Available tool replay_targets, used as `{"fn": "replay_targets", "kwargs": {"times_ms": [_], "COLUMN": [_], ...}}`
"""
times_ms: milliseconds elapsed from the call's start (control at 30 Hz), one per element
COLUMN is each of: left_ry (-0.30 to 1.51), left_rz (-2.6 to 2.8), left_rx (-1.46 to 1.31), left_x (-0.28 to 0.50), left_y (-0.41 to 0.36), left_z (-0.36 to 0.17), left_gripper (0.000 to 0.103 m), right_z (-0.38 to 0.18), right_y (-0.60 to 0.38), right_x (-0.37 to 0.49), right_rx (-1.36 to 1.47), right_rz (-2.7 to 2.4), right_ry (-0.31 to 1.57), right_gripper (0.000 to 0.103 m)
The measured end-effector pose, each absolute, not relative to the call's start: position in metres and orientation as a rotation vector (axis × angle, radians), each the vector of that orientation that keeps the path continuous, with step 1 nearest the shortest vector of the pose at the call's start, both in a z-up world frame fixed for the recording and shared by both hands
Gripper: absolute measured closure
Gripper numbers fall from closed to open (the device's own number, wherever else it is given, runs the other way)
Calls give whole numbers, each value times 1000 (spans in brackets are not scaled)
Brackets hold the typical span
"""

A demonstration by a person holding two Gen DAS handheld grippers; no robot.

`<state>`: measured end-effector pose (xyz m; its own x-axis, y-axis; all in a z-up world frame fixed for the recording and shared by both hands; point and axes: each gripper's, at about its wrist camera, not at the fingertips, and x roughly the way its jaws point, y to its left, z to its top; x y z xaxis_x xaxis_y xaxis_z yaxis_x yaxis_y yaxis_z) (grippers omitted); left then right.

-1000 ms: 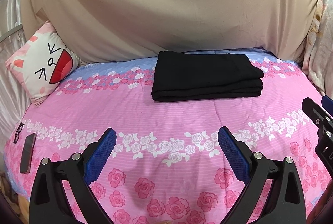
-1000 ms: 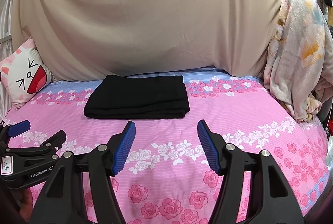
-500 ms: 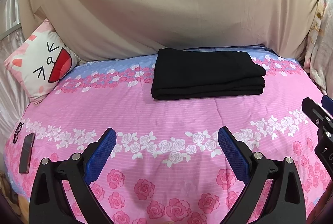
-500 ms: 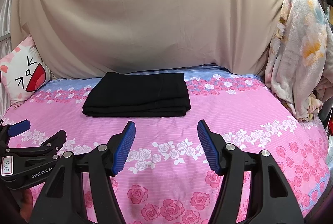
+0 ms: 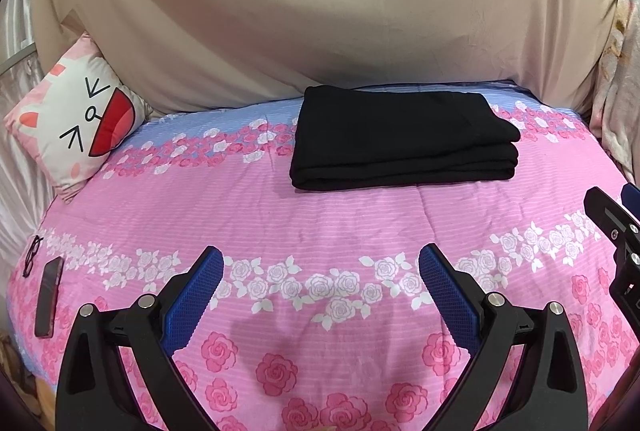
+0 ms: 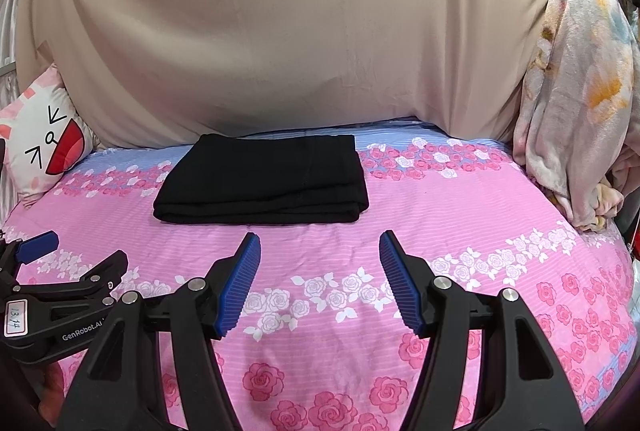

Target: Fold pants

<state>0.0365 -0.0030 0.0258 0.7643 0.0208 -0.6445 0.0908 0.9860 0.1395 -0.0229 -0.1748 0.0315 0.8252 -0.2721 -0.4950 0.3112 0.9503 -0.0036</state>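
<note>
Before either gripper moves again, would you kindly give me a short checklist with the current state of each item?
1. Black pants folded into a neat stack on the pink bedspread: ok.
2. Left gripper with jaws open and nothing between them: ok.
3. Right gripper with jaws open and nothing between them: ok.
4. Both grippers clear of the pants, with bare bedspread between: ok.
5. Phone and glasses at the bed's left edge, well away from the pants: ok.
6. Layers inside the stack free of bunching: cannot tell, only the top and the front edge show.
</note>
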Motion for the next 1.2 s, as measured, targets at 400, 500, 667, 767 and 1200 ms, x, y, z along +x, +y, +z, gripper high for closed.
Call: {"fn": "replay_targets", "kwargs": {"times_ms": [400, 500, 667, 767, 1200], "left_ry": [714, 713, 713, 713, 705], "left_rz": [-25, -26, -31, -27, -23], "left_rx": [165, 165, 165, 167, 167], "left_x": [49, 49, 49, 49, 50], "left_y": [-2, -2, -2, -2, -5], "left_z": [23, 23, 23, 23, 23], "left_gripper": [6, 6, 6, 6, 6], "right_z": [26, 26, 26, 25, 25], "right_y": [-179, -179, -180, -180, -179], "right_x": [-11, -10, -10, -11, -12], "right_rx": [82, 81, 81, 81, 80], "right_rz": [-302, -301, -304, -305, -305], "right_ry": [531, 531, 531, 531, 531], "right_gripper": [43, 43, 43, 43, 43]}}
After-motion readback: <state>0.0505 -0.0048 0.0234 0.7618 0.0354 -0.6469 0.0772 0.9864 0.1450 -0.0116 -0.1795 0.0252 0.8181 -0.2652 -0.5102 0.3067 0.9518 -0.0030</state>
